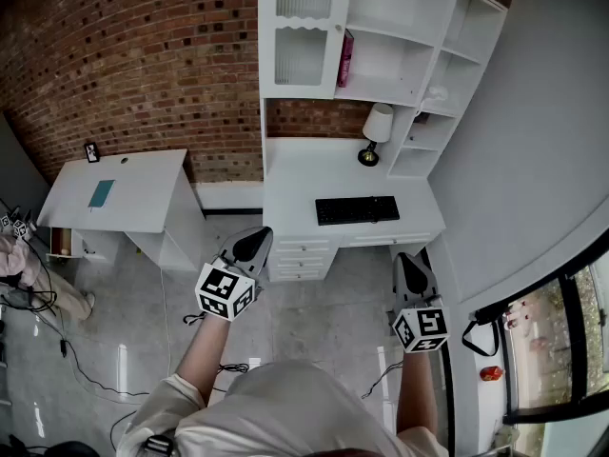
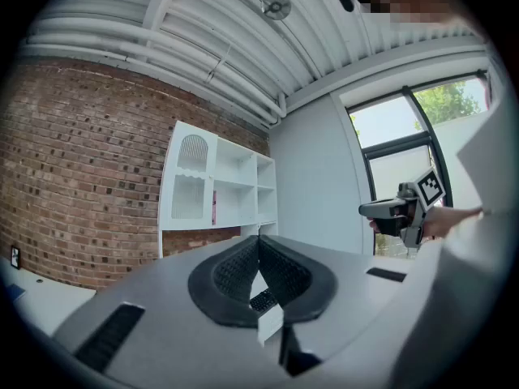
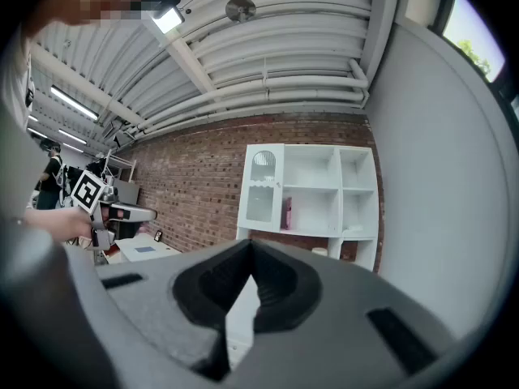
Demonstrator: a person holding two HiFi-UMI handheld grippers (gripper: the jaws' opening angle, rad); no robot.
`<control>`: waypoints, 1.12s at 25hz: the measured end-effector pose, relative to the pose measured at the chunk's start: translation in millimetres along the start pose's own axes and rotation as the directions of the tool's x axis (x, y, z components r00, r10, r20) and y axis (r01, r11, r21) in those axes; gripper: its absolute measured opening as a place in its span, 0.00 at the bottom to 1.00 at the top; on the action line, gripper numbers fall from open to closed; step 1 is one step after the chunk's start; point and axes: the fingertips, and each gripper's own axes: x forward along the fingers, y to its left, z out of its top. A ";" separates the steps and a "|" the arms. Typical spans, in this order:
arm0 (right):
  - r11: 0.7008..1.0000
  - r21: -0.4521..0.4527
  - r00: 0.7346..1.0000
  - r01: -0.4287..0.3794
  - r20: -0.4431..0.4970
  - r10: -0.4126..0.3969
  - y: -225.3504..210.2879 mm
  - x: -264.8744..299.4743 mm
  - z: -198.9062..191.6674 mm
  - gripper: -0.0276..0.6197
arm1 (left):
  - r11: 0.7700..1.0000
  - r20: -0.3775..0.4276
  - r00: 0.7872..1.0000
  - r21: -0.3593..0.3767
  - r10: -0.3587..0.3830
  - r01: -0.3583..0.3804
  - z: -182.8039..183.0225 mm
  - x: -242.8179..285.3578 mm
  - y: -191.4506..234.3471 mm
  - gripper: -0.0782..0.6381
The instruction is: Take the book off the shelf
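Note:
A pink book stands upright in the white shelf unit above a white desk, beside the shelf's ribbed door. In the left gripper view the book is small and far off; the right gripper view shows the book in the middle compartment. My left gripper is held over the floor in front of the desk, shut and empty. To its right my right gripper is also shut with nothing in it. Both are well short of the shelf.
A black keyboard and a small lamp sit on the desk. A low white table with a teal item stands to the left. Cables lie on the floor. A grey wall and window are on the right.

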 end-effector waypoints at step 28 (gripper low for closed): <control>0.999 0.039 1.000 -0.018 0.006 0.018 -11.5 -9.1 -10.2 0.05 | 1.000 -0.014 1.000 -0.015 -0.007 0.007 -3.6 8.0 -25.3 0.10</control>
